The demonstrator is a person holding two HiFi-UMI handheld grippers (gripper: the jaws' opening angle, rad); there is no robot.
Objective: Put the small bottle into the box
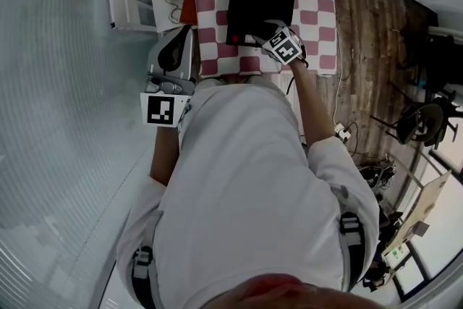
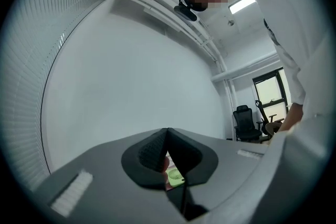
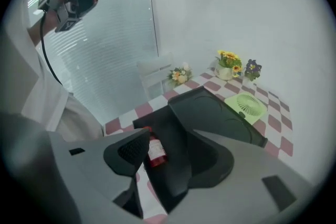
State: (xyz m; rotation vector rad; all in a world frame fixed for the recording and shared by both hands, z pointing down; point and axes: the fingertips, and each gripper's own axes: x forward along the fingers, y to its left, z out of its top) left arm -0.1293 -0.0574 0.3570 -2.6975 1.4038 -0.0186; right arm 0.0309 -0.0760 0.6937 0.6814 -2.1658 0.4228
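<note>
My right hand-held gripper [image 3: 170, 150], jaws apart, hangs over the box [image 3: 210, 113], where the bottle [image 3: 155, 152] lies just ahead beside its left jaw, lengthwise along them; the left hand-held gripper [image 2: 167, 150], jaws together, is farther off.

Small red bottle [image 3: 154, 152], white-labelled, on its side inside open black box [image 3: 164, 131]
</note>
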